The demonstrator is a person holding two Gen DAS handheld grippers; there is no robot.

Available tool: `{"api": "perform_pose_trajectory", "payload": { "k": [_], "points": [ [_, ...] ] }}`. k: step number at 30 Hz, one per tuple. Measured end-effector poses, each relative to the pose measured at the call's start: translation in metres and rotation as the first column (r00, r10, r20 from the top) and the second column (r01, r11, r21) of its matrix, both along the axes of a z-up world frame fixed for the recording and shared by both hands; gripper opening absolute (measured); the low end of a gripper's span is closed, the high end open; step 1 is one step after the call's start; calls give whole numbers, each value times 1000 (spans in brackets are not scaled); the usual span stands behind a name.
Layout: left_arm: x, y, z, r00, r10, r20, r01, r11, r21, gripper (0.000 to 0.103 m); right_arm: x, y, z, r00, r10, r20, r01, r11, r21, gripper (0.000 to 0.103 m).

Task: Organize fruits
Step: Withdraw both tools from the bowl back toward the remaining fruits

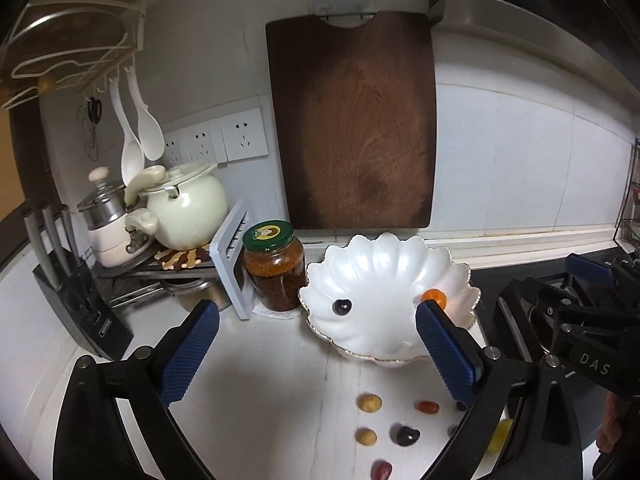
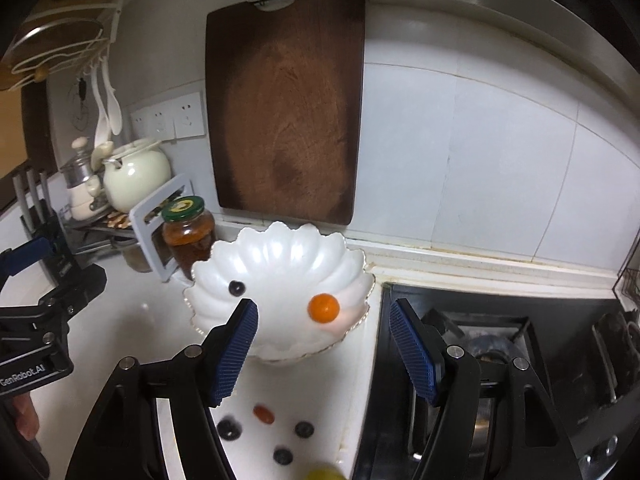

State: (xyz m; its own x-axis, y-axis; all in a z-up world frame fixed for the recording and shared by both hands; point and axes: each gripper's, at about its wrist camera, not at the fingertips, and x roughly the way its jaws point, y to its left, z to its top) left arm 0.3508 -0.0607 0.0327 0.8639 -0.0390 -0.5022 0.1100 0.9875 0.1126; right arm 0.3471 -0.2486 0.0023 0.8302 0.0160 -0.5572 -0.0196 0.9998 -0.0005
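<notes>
A white shell-shaped bowl stands on the white counter. It holds a small orange fruit and a dark blueberry. Small fruits lie loose on the counter in front of it: two yellow ones, a red grape, a dark one, blueberries and a green grape. My left gripper is open and empty before the bowl. My right gripper is open and empty above the bowl's near edge.
A jar with a green lid stands left of the bowl. A dark cutting board hangs on the wall behind. A knife block, a rack with pots and a gas stove on the right border the counter.
</notes>
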Motion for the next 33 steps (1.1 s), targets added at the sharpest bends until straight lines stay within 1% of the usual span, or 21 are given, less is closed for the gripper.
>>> {"api": "perform_pose_trajectory", "payload": {
  "k": [4, 12, 19, 23, 33],
  "points": [
    [-18, 1, 4, 1000, -9, 9, 9, 1000, -12, 101, -18, 2, 1, 1000, 7, 18, -7, 1000, 2, 70],
    [-53, 0, 1, 1000, -22, 19, 22, 1000, -8, 101, -51, 3, 4, 999, 34, 42, -34, 999, 2, 70],
    [-74, -2, -6, 999, -32, 7, 33, 999, -18, 101, -75, 0, 0, 998, 26, 65, -27, 1000, 14, 70],
    [-85, -4, -11, 999, -39, 23, 39, 999, -11, 101, -83, 0, -7, 998, 39, 54, -40, 999, 10, 70],
    [-110, -12, -32, 998, -63, 4, 63, 998, 13, 101, -103, -8, -34, 999, 46, -20, -46, 999, 23, 70]
  ]
}}
